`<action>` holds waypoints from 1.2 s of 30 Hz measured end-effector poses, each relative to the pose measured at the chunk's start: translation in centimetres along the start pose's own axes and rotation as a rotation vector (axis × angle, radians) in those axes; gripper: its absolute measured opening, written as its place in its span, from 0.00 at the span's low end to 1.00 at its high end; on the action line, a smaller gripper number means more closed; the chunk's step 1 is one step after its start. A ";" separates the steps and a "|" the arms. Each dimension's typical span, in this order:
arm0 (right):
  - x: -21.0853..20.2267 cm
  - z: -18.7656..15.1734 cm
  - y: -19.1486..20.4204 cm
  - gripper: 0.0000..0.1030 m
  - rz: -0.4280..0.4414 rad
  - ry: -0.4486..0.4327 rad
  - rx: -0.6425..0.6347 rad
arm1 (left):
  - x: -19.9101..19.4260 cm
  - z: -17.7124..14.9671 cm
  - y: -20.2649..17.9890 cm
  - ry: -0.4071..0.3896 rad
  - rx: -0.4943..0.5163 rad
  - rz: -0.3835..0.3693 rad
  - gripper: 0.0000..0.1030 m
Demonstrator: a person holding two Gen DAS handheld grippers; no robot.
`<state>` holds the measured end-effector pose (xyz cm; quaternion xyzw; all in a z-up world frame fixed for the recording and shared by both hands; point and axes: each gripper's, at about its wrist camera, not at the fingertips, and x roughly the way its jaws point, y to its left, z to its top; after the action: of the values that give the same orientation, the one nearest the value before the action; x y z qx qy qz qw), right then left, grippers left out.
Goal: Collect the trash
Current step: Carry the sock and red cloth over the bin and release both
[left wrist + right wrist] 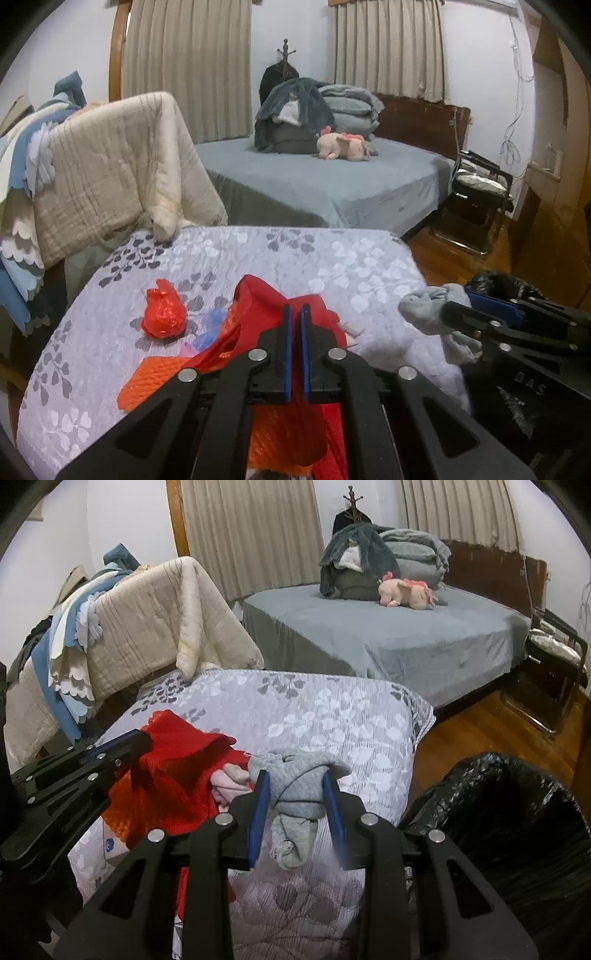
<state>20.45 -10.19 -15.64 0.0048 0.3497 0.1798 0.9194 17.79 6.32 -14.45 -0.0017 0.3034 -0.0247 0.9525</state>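
My right gripper (295, 779) is shut on a crumpled grey sock (297, 794) and holds it above the floral quilt (332, 716), left of a bin lined with a black trash bag (517, 812). The sock also shows at the right of the left wrist view (424, 306). My left gripper (296, 310) is shut, with nothing seen between its pads, over red cloth and red plastic (266, 306). A knotted red plastic bag (164, 314) lies on the quilt to its left. A pink cloth (229, 779) lies beside the sock.
A beige blanket (110, 158) hangs over a rail at the left. A grey bed (314, 177) with folded bedding and a pink plush pig (341, 146) stands behind. A black folding chair (476, 199) stands on the wooden floor at the right.
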 end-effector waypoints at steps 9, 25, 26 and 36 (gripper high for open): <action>-3.0 0.8 -0.3 0.28 -0.012 -0.046 -0.006 | -2.8 0.5 -1.0 -0.033 -0.016 -0.051 0.04; -10.6 0.7 -3.3 0.28 -0.077 -0.131 0.022 | -7.1 2.0 -6.2 -0.092 0.022 -0.190 0.04; -10.9 0.7 -3.5 0.28 -0.084 -0.134 0.024 | -7.2 2.0 -6.8 -0.093 0.028 -0.203 0.04; -15.5 -1.1 -8.2 0.28 -0.188 -0.159 0.085 | -8.0 2.2 -12.3 -0.092 0.080 -0.324 0.04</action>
<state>11.71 -23.19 -7.63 0.0254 0.2819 0.0771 0.9560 12.01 -5.63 -7.82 -0.0136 0.2542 -0.1900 0.9482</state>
